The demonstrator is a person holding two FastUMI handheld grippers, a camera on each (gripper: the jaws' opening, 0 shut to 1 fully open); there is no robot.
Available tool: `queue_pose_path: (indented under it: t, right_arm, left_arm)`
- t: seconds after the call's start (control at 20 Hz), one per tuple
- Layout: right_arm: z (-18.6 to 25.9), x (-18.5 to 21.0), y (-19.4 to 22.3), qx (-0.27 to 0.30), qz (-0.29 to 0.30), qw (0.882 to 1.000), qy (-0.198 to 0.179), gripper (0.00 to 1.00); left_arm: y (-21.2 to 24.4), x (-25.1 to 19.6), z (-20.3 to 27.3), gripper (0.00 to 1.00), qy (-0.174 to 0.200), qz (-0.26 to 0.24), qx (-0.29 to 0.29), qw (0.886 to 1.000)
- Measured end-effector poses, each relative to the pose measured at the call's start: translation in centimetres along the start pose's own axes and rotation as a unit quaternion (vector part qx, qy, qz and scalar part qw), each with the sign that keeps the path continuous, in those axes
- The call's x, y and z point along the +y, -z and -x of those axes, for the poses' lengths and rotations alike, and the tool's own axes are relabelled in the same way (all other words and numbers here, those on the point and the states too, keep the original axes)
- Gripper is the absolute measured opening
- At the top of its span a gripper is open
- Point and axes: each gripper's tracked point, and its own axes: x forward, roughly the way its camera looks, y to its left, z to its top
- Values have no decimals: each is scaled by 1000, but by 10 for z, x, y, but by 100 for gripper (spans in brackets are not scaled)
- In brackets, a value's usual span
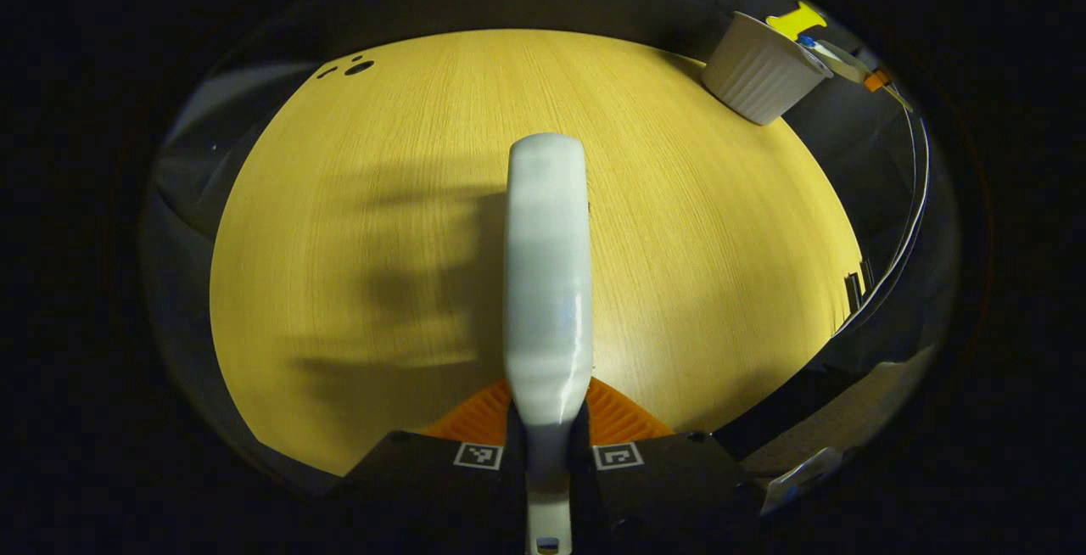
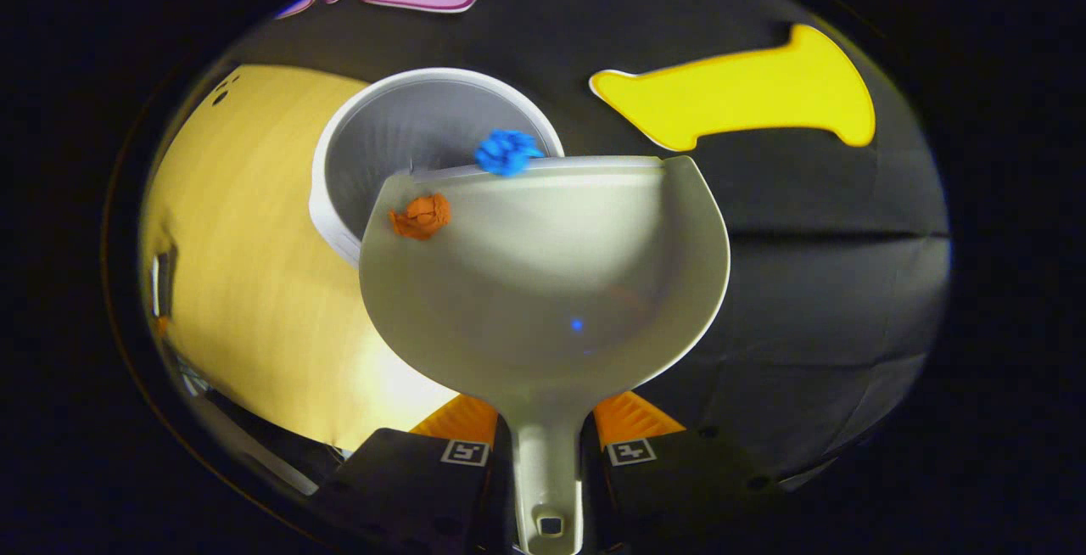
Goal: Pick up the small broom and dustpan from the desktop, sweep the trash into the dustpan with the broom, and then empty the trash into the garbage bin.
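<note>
In the left gripper view my left gripper (image 1: 548,423) is shut on the handle of the small white broom (image 1: 548,275), which points forward over the yellow wooden desktop (image 1: 696,224). The white ribbed garbage bin (image 1: 764,70) stands at the far right of the desk. In the right gripper view my right gripper (image 2: 547,429) is shut on the handle of the white dustpan (image 2: 551,283). The pan is held over the bin (image 2: 399,126), its front lip above the opening. A blue crumpled scrap (image 2: 506,152) sits at the lip and an orange scrap (image 2: 420,215) lies near the pan's left edge.
Three small dark holes (image 1: 348,69) mark the far left of the desktop. The desk's right edge (image 1: 848,283) drops off into dark. A thin cable (image 1: 912,199) runs down the right side. Black cloth wall (image 2: 806,241) rises behind the bin.
</note>
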Motion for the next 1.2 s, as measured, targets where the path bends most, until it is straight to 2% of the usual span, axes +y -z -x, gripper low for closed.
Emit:
queue_pose_path:
  t: [0.05,0.1,0.2,0.25,0.35,0.45,0.75,0.85,1.0,1.2]
  right_arm:
    - [-1,-2,-3,9,13,1000,4,39]
    - [-2,-3,-5,19,25,1000,7,35]
    - [-5,-7,-15,25,39,999,4,35]
    - [-5,-7,-18,30,49,998,1,35]
    - [-5,-8,-23,42,74,996,-4,31]
    - [-6,-9,-30,46,84,995,-7,35]
    - [-16,-13,-36,37,85,996,-5,35]
    - [-11,-11,-35,17,70,997,-14,36]
    - [4,-5,-32,-18,10,999,-49,35]
    - [39,7,-21,-80,-73,989,-102,35]
  left_arm:
    - [0,0,0,24,0,0,1,1000]
    - [0,-1,0,24,0,-1,0,1000]
    - [0,-1,-1,24,0,-1,0,1000]
    - [-1,-1,-1,21,1,0,0,1000]
    - [-3,0,-3,24,0,2,0,1000]
    - [-4,1,-4,24,-4,9,1,1000]
    - [-6,0,-5,24,-8,14,3,1000]
    - [-6,-1,-5,24,-9,12,2,1000]
    - [-5,-2,-5,24,-9,6,0,1000]
    - [-3,-4,-3,24,-8,-5,-2,1000]
